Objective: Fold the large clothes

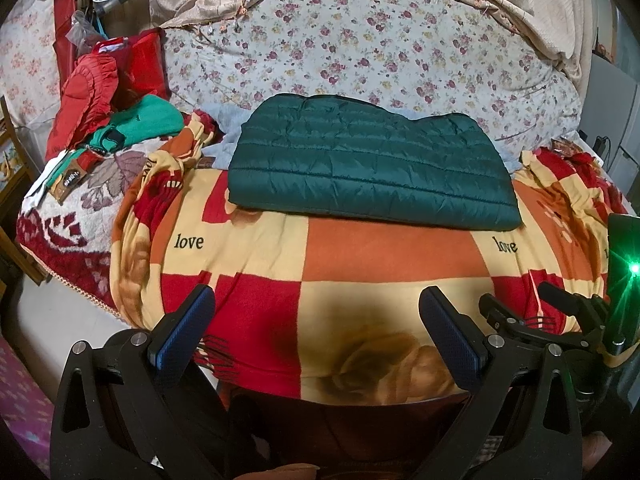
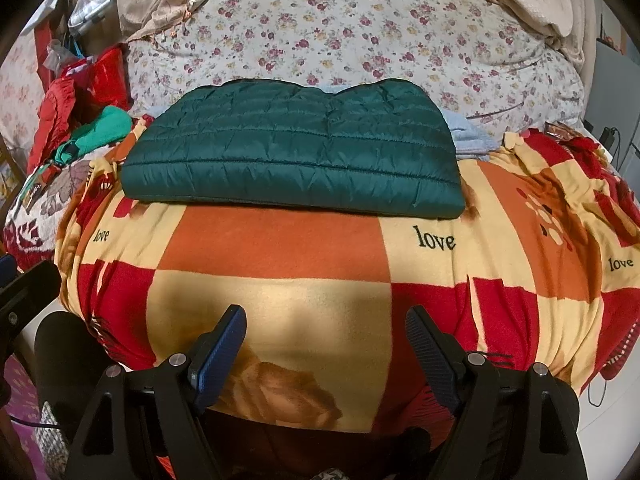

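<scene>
A dark green quilted jacket (image 1: 372, 162) lies folded into a flat rectangle on a red, orange and cream checked blanket (image 1: 388, 256) on the bed. It also shows in the right wrist view (image 2: 296, 156). My left gripper (image 1: 318, 300) is open and empty, held over the blanket's near edge, well short of the jacket. My right gripper (image 2: 326, 318) is open and empty too, at the same near edge, apart from the jacket. The right gripper's body shows at the right edge of the left wrist view (image 1: 568, 316).
A pile of red and teal clothes (image 1: 120, 116) lies at the bed's left, beside a red bag (image 1: 146, 60). A floral quilt (image 1: 360, 48) and a beige cover (image 1: 532, 12) rise behind the jacket. A flowered maroon blanket (image 1: 68, 216) hangs at the left edge.
</scene>
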The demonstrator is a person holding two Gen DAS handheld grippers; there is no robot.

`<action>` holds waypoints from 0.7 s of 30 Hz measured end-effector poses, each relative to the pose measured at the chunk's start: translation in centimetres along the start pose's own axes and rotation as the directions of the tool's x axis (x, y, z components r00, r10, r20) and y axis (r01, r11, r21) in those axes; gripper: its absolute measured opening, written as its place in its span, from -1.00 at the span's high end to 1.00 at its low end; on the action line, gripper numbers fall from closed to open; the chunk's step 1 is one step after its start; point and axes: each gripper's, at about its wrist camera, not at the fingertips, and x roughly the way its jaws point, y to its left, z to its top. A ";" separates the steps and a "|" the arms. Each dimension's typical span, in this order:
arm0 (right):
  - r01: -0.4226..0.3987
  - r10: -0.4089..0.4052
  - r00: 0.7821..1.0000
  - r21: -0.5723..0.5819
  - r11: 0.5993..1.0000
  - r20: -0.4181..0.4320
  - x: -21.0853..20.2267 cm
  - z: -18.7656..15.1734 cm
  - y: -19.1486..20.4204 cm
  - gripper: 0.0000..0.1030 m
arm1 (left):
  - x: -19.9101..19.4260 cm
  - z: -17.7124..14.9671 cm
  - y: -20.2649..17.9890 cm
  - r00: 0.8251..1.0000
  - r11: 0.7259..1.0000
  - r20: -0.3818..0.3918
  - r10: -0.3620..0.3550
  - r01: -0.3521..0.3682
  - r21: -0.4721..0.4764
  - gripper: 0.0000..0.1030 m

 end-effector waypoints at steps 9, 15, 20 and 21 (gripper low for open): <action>0.001 -0.001 1.000 -0.001 1.000 0.002 0.1 0.0 0.1 -0.55 | 0.7 -0.1 0.5 1.000 1.000 -0.007 0.010 -0.010 -0.003 -0.98; -0.008 0.008 1.000 0.006 1.000 -0.011 0.5 0.0 0.1 -0.55 | 1.1 0.3 0.6 0.999 0.999 -0.007 0.032 -0.032 0.003 -0.98; -0.015 0.015 1.000 0.010 1.000 -0.020 1.5 0.7 0.0 -0.55 | 1.6 0.7 0.4 0.999 0.999 0.002 0.037 -0.038 0.024 -0.98; -0.013 0.013 1.000 0.010 1.000 -0.021 1.7 0.8 0.0 -0.55 | 1.7 0.7 0.3 0.999 0.999 0.000 0.039 -0.039 0.028 -0.98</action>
